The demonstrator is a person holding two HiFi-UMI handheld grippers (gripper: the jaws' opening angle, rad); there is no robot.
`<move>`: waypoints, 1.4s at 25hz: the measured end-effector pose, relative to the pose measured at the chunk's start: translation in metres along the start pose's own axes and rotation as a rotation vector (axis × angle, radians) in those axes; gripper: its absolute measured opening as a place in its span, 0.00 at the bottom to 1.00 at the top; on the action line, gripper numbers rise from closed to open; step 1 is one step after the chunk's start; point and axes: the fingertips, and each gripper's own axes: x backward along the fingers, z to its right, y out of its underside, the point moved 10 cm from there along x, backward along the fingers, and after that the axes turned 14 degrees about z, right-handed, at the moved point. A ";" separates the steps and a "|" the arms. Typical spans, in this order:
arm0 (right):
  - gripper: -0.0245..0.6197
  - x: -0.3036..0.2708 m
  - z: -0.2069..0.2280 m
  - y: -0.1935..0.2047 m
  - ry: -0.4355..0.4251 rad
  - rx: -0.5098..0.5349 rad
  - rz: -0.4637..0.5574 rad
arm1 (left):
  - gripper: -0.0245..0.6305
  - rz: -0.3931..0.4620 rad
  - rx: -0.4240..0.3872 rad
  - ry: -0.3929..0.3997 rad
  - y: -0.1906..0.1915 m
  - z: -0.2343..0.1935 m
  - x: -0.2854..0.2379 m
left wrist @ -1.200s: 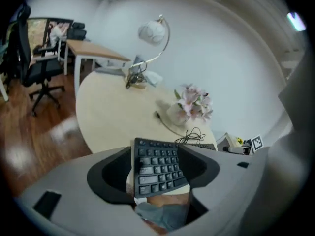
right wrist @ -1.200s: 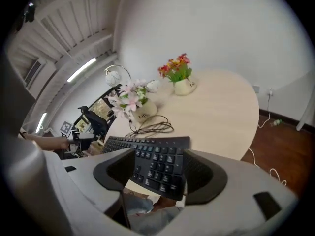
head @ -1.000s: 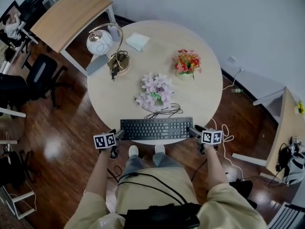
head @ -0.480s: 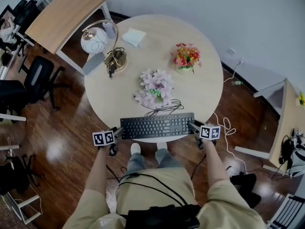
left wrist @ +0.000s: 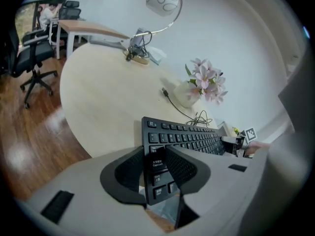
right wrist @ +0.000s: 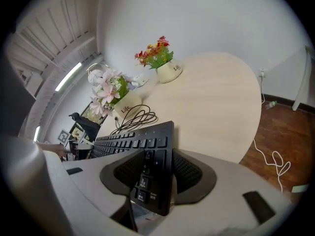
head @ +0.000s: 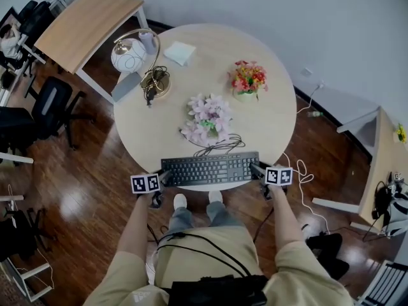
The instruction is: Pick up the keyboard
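Observation:
The black keyboard [head: 209, 169] lies along the round table's near edge [head: 191, 189], with its cable coiled behind it. My left gripper [head: 162, 177] is at its left end. In the left gripper view the jaws [left wrist: 157, 168] are clamped over the keyboard's end keys [left wrist: 187, 134]. At the right end is my right gripper [head: 255, 169]. In the right gripper view its pads [right wrist: 155, 173] press on both faces of the keyboard's edge [right wrist: 128, 141]. Both grippers slant downward.
A pot of pink flowers [head: 207, 118] stands just behind the keyboard with the coiled cable [head: 220, 146]. Further back are a pot of orange flowers [head: 248, 78], an arc lamp with a white globe [head: 132, 55] and a paper [head: 179, 53]. A wooden desk [head: 83, 24] and office chairs [head: 48, 101] stand at the left.
Both grippers have drawn in slightly against the keyboard's two ends. The keyboard itself has kept its place on the table.

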 end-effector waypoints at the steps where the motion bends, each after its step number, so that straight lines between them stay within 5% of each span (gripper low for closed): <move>1: 0.34 0.001 -0.002 -0.002 -0.005 0.011 0.000 | 0.22 0.004 -0.004 -0.010 0.000 0.001 0.001; 6: 0.32 0.022 -0.037 -0.032 -0.092 0.108 0.144 | 0.22 0.123 -0.068 0.008 -0.021 0.012 0.032; 15: 0.32 0.088 -0.150 -0.158 -0.234 0.379 0.685 | 0.23 0.689 -0.409 0.053 -0.153 0.090 0.152; 19: 0.32 0.113 -0.189 -0.192 -0.277 0.462 0.829 | 0.23 0.842 -0.498 0.062 -0.181 0.109 0.190; 26: 0.32 0.159 -0.232 -0.224 -0.325 0.570 0.988 | 0.23 1.007 -0.539 0.104 -0.199 0.131 0.232; 35: 0.32 0.171 -0.252 -0.221 -0.308 0.639 1.009 | 0.23 1.019 -0.558 0.119 -0.206 0.126 0.240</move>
